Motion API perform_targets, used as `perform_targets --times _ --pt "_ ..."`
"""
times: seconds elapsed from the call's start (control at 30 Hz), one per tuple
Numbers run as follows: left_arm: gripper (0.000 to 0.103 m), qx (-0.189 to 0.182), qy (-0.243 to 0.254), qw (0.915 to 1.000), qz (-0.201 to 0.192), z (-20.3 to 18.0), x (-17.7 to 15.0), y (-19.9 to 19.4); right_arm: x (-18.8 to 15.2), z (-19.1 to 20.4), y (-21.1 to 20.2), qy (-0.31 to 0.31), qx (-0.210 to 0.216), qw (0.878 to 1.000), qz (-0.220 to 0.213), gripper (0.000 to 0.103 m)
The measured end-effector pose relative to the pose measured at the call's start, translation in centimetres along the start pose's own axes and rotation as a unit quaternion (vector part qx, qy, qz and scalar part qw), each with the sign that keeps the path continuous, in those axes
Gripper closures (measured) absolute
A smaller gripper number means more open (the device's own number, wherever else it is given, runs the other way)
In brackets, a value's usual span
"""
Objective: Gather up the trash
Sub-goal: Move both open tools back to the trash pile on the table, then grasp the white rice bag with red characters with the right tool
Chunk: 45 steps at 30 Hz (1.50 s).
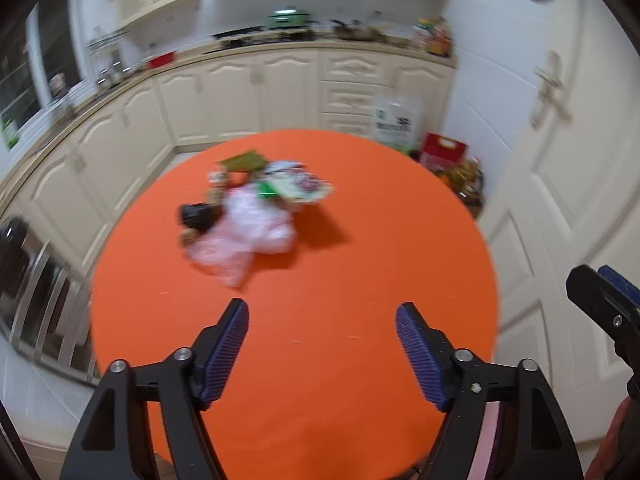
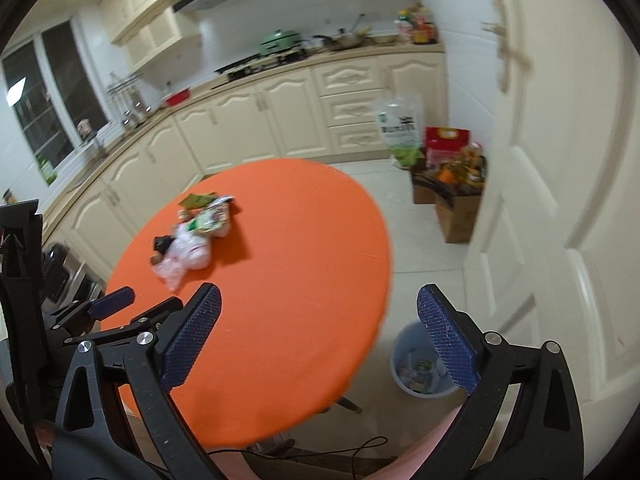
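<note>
left gripper (image 1: 322, 330) spread wide, nothing between the ribbed blue pads (image 1: 226, 354), hanging over the near part of the round orange table (image 1: 360, 280). right gripper (image 2: 318, 322) likewise spread wide and empty, riding over the table's right edge, with the floor showing past its right finger. trash pile (image 1: 256, 208) lies ahead of both, well apart from the fingertips, a little left of the left gripper's centre line and further left of the right's. nearest piece looks like a crumpled pinkish-white plastic bag (image 1: 244, 240), its loose tail trailing toward the grippers; a dark crumpled lump (image 1: 196, 216) touches its left side; green and printed wrappers (image 1: 280, 184) sit behind it, farther out. views are blurred, so finer sorting is not possible. blue waste bin (image 2: 420, 364) stands on the floor just below and right of the right gripper, already holding some packets. judgement: the step in hand is reaching for the pile. best to take the bag first, since it is closest and soft; come in low with one pad sliding along the tabletop under the tail, close on a bunched fold rather than a thin edge. risk: dragging the bag may scatter the wrappers resting against it. right gripper has the shorter carry to the bin.
</note>
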<state>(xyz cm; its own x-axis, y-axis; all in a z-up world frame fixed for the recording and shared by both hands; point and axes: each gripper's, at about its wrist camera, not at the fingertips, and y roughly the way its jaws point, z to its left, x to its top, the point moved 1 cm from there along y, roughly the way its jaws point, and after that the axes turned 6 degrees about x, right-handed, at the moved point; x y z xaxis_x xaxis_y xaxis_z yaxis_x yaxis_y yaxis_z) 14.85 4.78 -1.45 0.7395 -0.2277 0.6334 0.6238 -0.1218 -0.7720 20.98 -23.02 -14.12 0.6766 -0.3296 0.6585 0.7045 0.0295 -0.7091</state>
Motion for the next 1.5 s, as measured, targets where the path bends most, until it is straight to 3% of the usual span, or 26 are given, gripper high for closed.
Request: perform_targets --times 0.4,0.67,0.8,1.0,1.03,1.07,1.1,1.2,1.37,1.43,1.47,1.5 --pt "0.028 0.077 -0.09 0.9925 0.031 10.5 2.1 3.8 3.2 7.0 8.9 -0.051 0.053 0.996 0.057 0.004" --pt "0.028 0.069 -0.131 0.986 0.076 14.9 4.9 9.9 7.9 10.6 18.2 -0.091 0.075 0.987 0.113 0.005" --pt "0.028 0.052 -0.15 0.982 0.102 16.6 6.0 13.3 9.1 11.6 23.5 -0.103 0.077 0.979 0.161 0.019" --pt "0.028 0.026 -0.166 0.9765 0.135 17.7 7.0 17.7 9.6 11.5 30.1 -0.1 0.068 0.968 0.219 0.025" --pt "0.028 0.021 -0.168 0.9757 0.139 17.8 7.1 18.1 9.5 11.3 31.0 -0.094 0.074 0.966 0.231 0.031" --pt "0.028 0.013 -0.171 0.9745 0.144 17.9 7.2 18.5 9.5 11.1 31.4 -0.085 0.091 0.963 0.24 0.052" --pt "0.028 0.002 -0.179 0.9722 0.151 18.2 7.4 19.1 9.5 10.9 31.6 -0.073 0.107 0.962 0.239 0.053" --pt "0.028 0.0 -0.193 0.9684 0.158 18.5 7.7 20.0 9.6 10.9 30.8 -0.09 0.097 0.966 0.222 0.054" --pt "0.03 0.004 -0.184 0.9705 0.155 18.3 8.3 20.8 9.4 9.4 28.5 -0.083 0.121 0.967 0.207 0.054" --pt "0.034 0.002 -0.184 0.9704 0.157 18.0 8.6 21.4 9.2 8.7 27.6 -0.081 0.118 0.969 0.199 0.054" --pt "0.04 0.004 -0.183 0.9705 0.157 18.0 8.5 21.7 9.1 8.4 27.1 -0.078 0.119 0.97 0.196 0.054" --pt "0.052 0.008 -0.184 0.9697 0.161 17.8 8.5 22.1 9.2 8.2 26.8 -0.075 0.122 0.971 0.192 0.055"
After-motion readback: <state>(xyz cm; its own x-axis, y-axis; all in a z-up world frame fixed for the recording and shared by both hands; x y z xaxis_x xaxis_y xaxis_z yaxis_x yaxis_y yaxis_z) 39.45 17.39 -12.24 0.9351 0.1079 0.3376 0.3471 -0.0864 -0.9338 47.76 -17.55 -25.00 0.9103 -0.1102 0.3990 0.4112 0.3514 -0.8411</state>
